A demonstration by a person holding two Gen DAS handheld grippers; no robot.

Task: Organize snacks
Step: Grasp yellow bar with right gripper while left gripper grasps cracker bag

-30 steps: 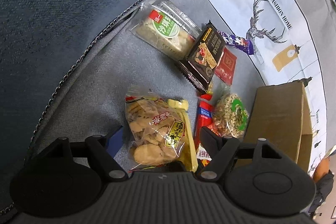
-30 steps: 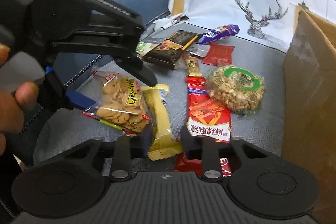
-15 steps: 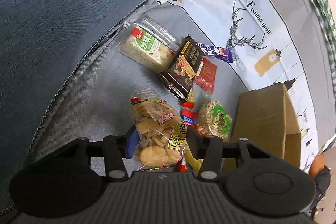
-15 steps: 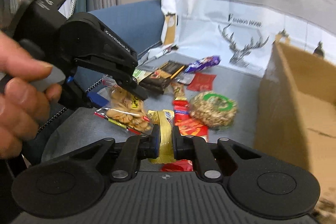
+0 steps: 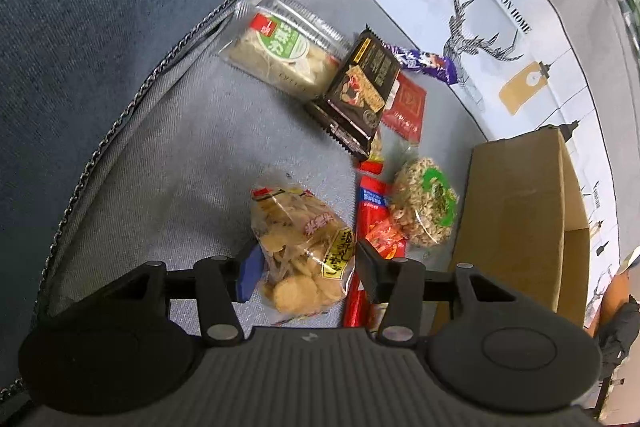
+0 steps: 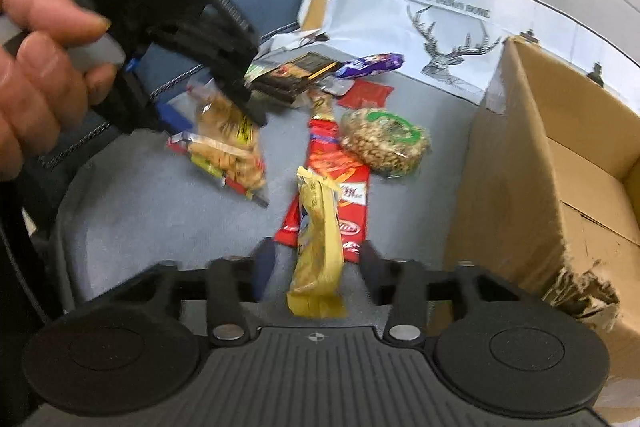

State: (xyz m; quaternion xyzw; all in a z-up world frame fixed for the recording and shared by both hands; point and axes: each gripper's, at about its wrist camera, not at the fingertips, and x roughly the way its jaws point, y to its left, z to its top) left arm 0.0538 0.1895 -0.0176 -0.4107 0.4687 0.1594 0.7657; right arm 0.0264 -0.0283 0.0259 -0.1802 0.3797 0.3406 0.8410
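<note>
Two grips differ: left gripper (image 5: 304, 267) clamps the cracker bag (image 5: 300, 247) mid-cushion; right gripper (image 6: 316, 259) is opening around the yellow bar (image 6: 318, 251). Lift the bag steadily toward the box (image 6: 560, 155).

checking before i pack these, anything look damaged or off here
Yes: the brown cardboard box at the right has a torn, ragged near corner with frayed edges. Also, the yellow snack wrapper sits loose between the right gripper's opening jaws, neither pad touching it. The other snacks look intact.
</note>
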